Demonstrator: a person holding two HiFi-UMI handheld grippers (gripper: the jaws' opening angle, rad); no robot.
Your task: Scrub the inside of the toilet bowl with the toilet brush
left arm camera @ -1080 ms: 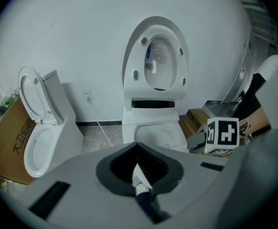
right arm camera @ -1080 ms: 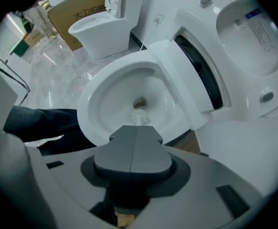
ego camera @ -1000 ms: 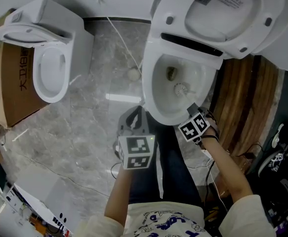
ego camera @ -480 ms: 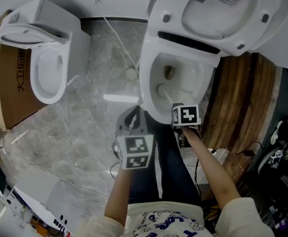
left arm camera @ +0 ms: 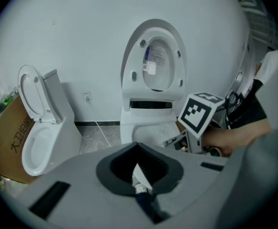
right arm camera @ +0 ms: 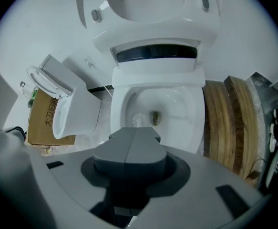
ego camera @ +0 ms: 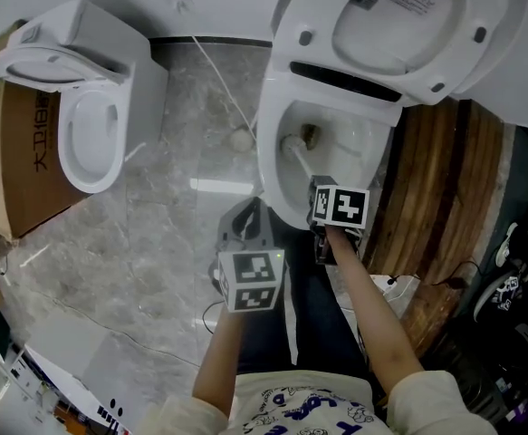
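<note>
The white toilet bowl [ego camera: 269, 166] stands open with its lid up; in the right gripper view the bowl [right arm camera: 196, 123] fills the middle. A white toilet brush [ego camera: 292, 141] has its head inside the bowl at the left wall, beside the dark drain. My right gripper [ego camera: 321, 198] hangs over the bowl's near rim, shut on the brush handle. In its own view the right gripper [right arm camera: 135, 133] hides the handle, and only the brush head [right arm camera: 138, 120] shows. The left gripper [ego camera: 245, 217] waits left of the bowl above the floor, shut and empty; in its own view, the left gripper [left arm camera: 138, 146].
A second white toilet [ego camera: 91, 125] stands at the left, beside a cardboard box [ego camera: 24, 161]. Wooden planks [ego camera: 436, 198] lean at the right of the bowl. A white cable [ego camera: 223, 75] runs across the grey marble floor. A power strip [ego camera: 398, 288] lies near my right arm.
The brush head has swept from the bowl's right side across to its left wall. My right gripper has shifted left with it. The left gripper has stayed put.
</note>
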